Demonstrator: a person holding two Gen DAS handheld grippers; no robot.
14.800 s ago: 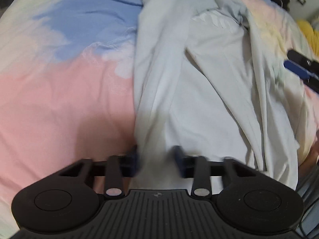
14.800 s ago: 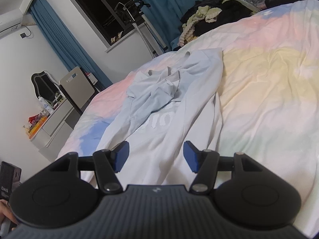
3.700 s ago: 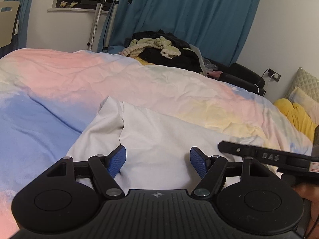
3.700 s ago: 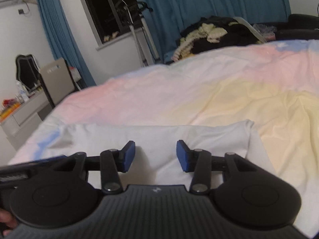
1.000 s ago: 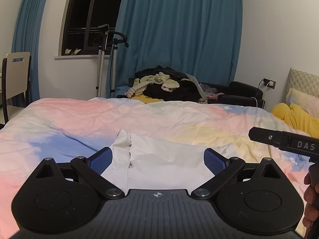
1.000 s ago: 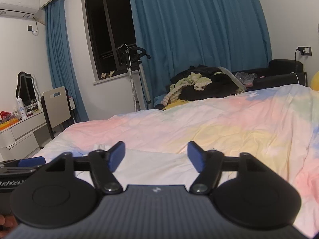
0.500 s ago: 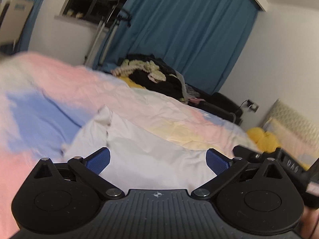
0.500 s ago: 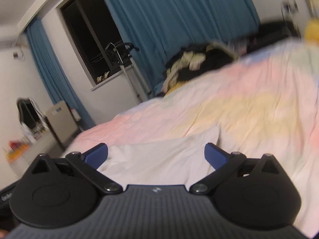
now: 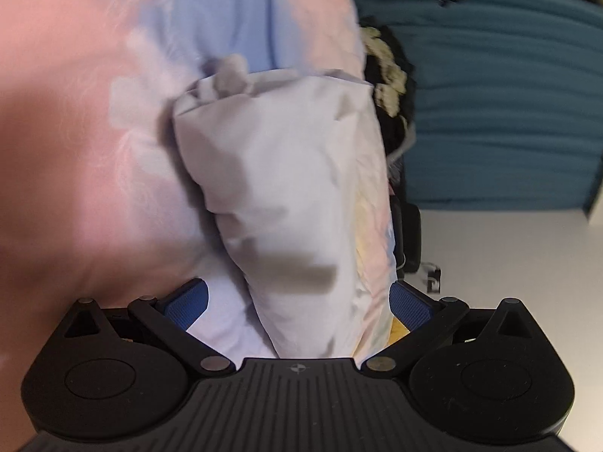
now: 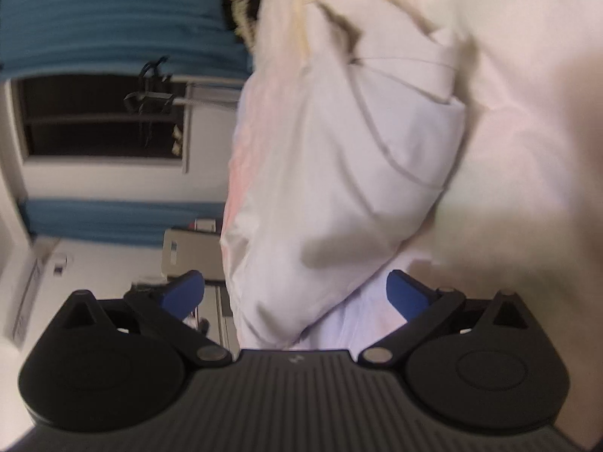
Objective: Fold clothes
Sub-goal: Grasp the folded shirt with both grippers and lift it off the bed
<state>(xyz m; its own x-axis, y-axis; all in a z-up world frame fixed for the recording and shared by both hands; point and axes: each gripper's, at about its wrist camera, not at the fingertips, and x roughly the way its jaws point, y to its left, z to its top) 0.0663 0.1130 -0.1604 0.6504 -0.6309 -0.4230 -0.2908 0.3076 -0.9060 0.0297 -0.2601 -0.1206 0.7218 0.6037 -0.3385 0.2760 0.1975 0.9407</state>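
— Left wrist view: what changed?

— You've rolled the left gripper (image 9: 297, 303) onto its side since half a second ago; the folded garment (image 9: 286, 196) lies on the bedspread (image 9: 75, 150), so I judge you're framing an end of it. Fingers spread wide, holding nothing.

— Right wrist view?

— Same roll the other way. Your right gripper (image 10: 296, 293) gapes around the garment's (image 10: 339, 169) other end, empty; whether it touches the cloth is unclear.
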